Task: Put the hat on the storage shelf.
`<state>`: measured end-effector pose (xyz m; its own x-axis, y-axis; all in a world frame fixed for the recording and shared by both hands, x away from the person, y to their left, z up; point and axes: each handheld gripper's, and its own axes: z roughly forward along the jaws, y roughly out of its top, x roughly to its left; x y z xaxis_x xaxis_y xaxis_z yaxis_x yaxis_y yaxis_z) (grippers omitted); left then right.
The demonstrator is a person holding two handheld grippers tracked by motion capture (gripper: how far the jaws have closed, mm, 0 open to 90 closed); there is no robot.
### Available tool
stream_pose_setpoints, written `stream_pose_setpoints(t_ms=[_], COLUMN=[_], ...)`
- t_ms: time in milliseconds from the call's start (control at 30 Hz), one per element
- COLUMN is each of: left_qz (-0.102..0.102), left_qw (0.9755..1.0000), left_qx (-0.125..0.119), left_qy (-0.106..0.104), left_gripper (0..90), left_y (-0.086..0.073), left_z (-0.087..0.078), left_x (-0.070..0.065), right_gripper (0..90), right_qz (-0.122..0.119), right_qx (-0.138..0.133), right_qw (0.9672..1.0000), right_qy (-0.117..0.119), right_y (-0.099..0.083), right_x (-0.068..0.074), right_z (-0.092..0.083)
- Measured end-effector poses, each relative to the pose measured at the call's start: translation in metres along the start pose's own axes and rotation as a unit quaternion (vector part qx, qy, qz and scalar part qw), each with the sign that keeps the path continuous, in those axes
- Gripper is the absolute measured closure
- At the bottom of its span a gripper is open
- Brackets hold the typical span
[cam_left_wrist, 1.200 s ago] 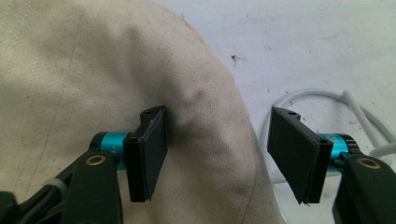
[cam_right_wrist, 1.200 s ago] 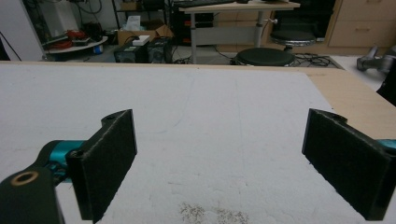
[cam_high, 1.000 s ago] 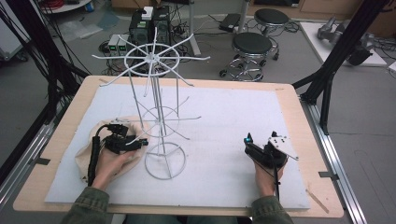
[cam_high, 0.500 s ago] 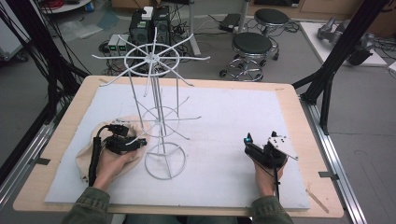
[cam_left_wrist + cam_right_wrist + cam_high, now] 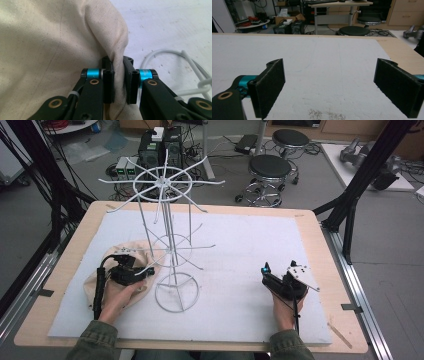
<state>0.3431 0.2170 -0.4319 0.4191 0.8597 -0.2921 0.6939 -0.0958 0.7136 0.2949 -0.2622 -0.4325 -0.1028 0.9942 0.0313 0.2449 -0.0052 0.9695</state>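
Note:
A beige cloth cap [image 5: 97,276] lies on the white mat at the left, beside the base of a white wire rack [image 5: 165,222]. My left gripper [image 5: 145,271] rests on the cap. In the left gripper view its jaws are shut on a raised fold of the beige cloth [image 5: 117,47], and the left gripper [image 5: 119,65] pinches it tightly. The rack's white base ring [image 5: 175,72] curves just to the right of that fold. My right gripper [image 5: 265,270] lies low on the mat at the right, and the right gripper [image 5: 329,85] stands wide open with nothing between its pads.
A white foam mat [image 5: 240,245] covers the wooden table [image 5: 320,240]. The rack's wire arms [image 5: 200,182] spread out over the mat's left half. Black frame posts [image 5: 360,185], stools [image 5: 270,167] and electronics boxes stand beyond the far edge.

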Motion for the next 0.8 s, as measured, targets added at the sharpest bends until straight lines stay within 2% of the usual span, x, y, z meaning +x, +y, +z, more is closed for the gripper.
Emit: stream_pose_setpoints(t_ms=[67, 400, 633, 800], left_qz=[0.005, 0.001, 0.002, 0.004], left_qw=[0.9999, 0.9986, 0.9967, 0.9944], left_qx=[-0.005, -0.042, -0.07, -0.094], left_qy=[-0.008, -0.03, -0.041, -0.049], left_gripper=[80.6, 80.5, 80.1, 80.1], left_y=[0.0, 0.001, 0.001, 0.003], left_z=[-0.003, -0.018, -0.03, -0.042], left_x=[0.001, 0.005, 0.009, 0.012], right_gripper=[9.1, 9.1, 9.1, 9.1], right_qz=[-0.001, -0.002, -0.004, -0.004], right_qx=[0.0, 0.002, 0.001, 0.002], right_qw=[1.0, 1.0, 1.0, 1.0], right_qy=[-0.001, 0.0, 0.002, 0.002], right_y=[0.0, 0.0, 0.0, 0.0], right_x=[0.0, 0.0, 0.001, 0.001], right_z=[0.0, 0.0, 0.0, 0.0])
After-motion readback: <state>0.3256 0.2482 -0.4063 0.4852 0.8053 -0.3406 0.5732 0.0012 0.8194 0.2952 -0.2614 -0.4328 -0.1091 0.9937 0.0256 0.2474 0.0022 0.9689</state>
